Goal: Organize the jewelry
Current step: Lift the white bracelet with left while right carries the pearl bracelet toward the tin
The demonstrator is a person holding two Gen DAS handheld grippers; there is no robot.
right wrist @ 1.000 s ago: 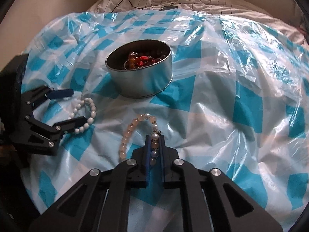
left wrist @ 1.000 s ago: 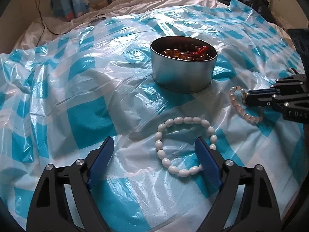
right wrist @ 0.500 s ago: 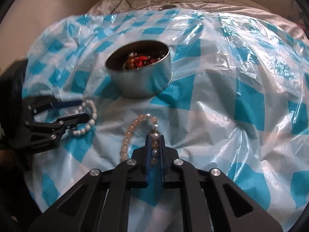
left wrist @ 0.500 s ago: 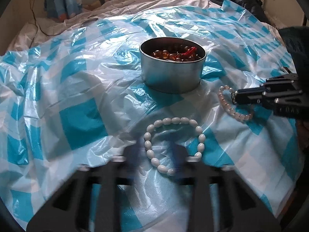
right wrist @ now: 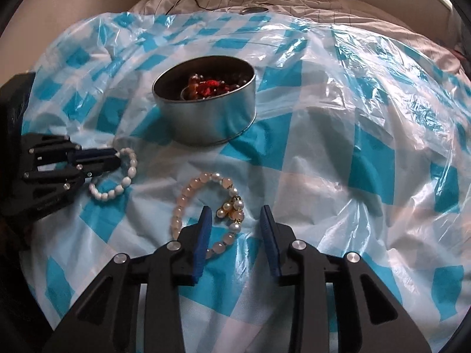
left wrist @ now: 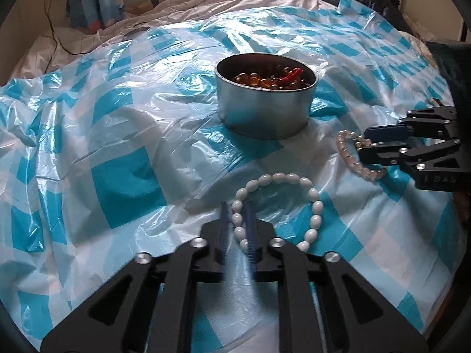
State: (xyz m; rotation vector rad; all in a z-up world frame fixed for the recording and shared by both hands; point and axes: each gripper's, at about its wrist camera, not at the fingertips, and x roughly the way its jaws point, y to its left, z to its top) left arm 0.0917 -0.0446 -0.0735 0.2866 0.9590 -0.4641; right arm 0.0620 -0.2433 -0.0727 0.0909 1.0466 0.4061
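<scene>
Two bracelets on a blue-and-white checked plastic sheet [left wrist: 123, 176] spread over a bed, in front of a round metal tin [left wrist: 266, 108] with amber beads and something red inside. Left gripper [left wrist: 237, 229] down at the sheet, blue pads closed in on the left side of the white oval-bead bracelet [left wrist: 316, 206], a run of its beads pinched between them; same grip visible from the right wrist camera, fingers drawn together on the near edge of that loop [right wrist: 125, 181]. Rest of the white loop lying flat on the plastic, to the right of the clamped section. Right gripper [right wrist: 235, 236] spread apart, straddling the clasp end of the pale pink bead bracelet [right wrist: 182, 203], with its cluster of small pearls and gold-coloured spacers sitting between the pads, touching neither. Pink bracelet resting loose on the sheet, just in front of the tin and right of the white one, well clear of it. Seen from the left wrist camera, right gripper [left wrist: 363, 145] at the inner edge of the pink loop [left wrist: 347, 158], pad spacing hard to judge from that side. White bedding [right wrist: 368, 14] and a dark cable [left wrist: 56, 38] beyond the sheet.
</scene>
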